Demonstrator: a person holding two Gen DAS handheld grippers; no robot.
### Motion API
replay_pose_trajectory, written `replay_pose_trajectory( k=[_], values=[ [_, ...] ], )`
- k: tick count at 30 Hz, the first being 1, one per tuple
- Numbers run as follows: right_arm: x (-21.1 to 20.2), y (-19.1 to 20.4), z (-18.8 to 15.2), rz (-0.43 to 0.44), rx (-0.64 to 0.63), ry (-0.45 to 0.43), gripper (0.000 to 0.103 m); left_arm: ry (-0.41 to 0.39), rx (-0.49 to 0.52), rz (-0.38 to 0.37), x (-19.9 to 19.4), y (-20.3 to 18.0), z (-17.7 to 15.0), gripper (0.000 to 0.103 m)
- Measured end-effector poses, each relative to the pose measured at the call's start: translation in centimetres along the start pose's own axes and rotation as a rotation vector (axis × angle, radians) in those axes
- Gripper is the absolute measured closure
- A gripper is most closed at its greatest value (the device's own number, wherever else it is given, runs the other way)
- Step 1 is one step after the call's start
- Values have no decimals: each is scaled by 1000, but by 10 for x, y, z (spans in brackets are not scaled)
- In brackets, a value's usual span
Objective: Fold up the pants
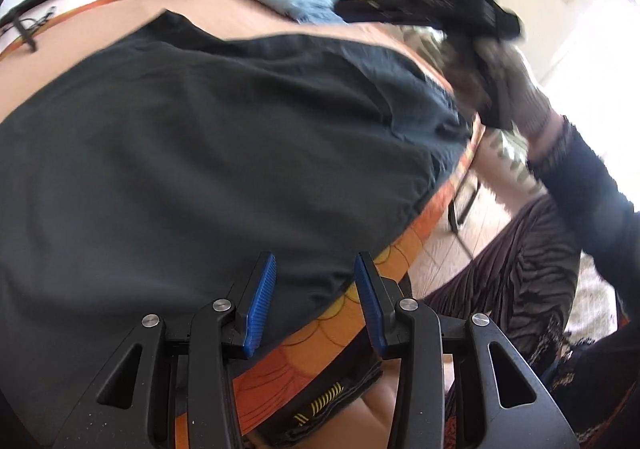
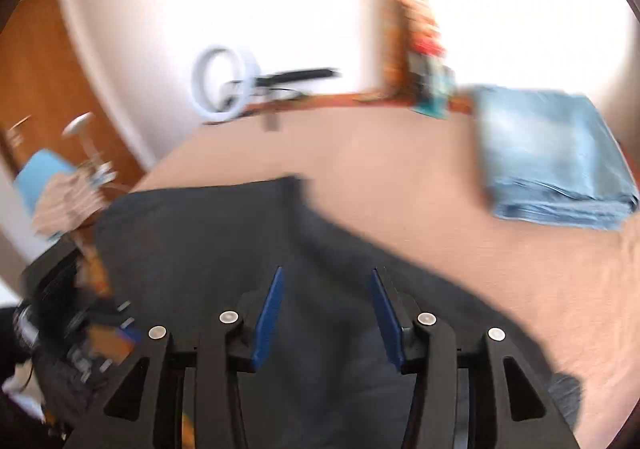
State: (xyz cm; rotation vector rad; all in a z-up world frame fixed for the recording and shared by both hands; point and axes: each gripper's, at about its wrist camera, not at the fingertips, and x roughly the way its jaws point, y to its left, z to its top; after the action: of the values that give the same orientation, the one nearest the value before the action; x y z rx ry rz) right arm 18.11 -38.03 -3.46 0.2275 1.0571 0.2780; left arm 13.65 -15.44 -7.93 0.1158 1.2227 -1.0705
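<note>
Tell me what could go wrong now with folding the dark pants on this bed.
1. The dark pants reach the bed edge, so a pull toward it may drag them off.
2. Both grippers, left and right, are open and hold nothing, so the wrinkles near the edge may get folded in.
3. The folded jeans lie close by; a wide sweep of cloth might disturb them.

Pants [image 2: 248, 249] lie spread on the bed [image 2: 400, 169], folded jeans [image 2: 552, 157] well apart behind-right, ring light [image 2: 222, 85] at far edge.
</note>
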Motion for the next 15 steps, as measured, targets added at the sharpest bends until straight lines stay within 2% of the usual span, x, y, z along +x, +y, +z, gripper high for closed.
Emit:
replay_pose_trajectory(
  k=[2,6,9,10,11,12,14,15],
  values=[
    [14,-17,4,15,39,52,40,-2,34,9,1,-5,-1,64],
    [37,-29,6,-60,4,123,40,-8,29,-17,-1,-3,-7,64],
    [50,-34,6,-33,19,158,41,-15,19,-38,-4,2,-11,64],
    [55,-35,5,-23,11,175,51,-17,17,-41,-6,2,-13,64],
    [58,-36,4,-8,-1,187,73,-17,18,-43,-6,2,-13,64],
    [61,-32,2,-2,-25,201,81,-17,19,-44,-6,2,-12,64],
    [63,-23,-2,-41,-89,194,103,-16,26,-44,-6,1,-12,64],
    [64,-21,-2,-90,-106,184,103,-15,28,-45,-7,2,-10,64]
  ],
)
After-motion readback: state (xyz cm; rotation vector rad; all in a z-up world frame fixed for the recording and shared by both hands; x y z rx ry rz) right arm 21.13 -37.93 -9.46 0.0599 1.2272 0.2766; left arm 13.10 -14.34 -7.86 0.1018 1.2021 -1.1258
